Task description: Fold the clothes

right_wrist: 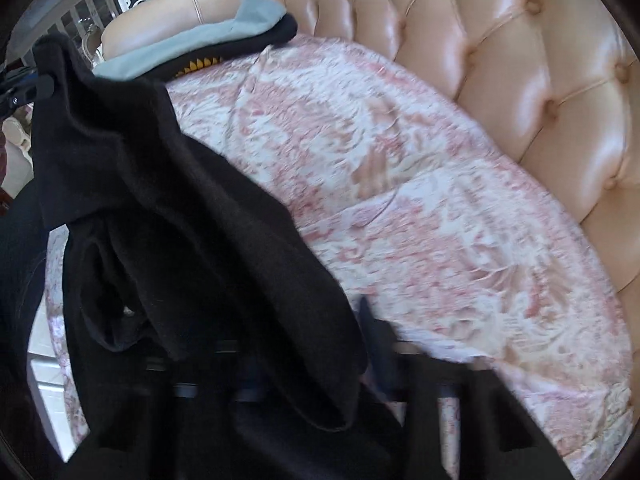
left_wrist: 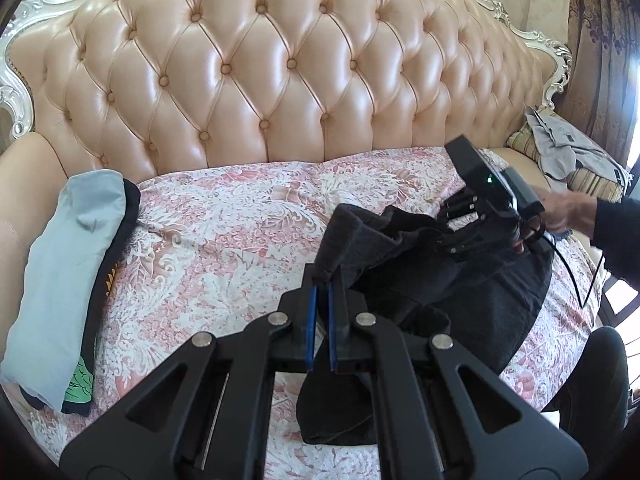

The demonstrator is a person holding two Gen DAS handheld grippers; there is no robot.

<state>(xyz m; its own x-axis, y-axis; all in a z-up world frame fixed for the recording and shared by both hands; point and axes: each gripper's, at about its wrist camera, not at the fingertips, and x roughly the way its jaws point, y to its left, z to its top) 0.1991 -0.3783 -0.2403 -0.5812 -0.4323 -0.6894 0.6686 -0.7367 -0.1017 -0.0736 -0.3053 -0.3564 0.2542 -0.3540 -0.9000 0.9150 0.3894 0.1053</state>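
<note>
A black garment (left_wrist: 460,292) lies partly lifted over the pink floral cover (left_wrist: 224,220). My left gripper (left_wrist: 325,282) is shut on one raised edge of it, with the cloth pinched between the blue pads. My right gripper (left_wrist: 454,246), held by a hand (left_wrist: 560,212), is closed on the far side of the same garment. In the right wrist view the black garment (right_wrist: 180,200) drapes over the lower left and hides my right fingers. The left gripper (right_wrist: 30,86) shows at the upper left, holding a corner.
A folded stack, a light blue garment (left_wrist: 56,280) on a black printed one, rests at the left end by the armrest. The tufted cream backrest (left_wrist: 280,80) runs behind. Grey clothes (left_wrist: 568,152) lie on a striped cushion at the right. A dark trouser leg (left_wrist: 592,380) stands at the front right.
</note>
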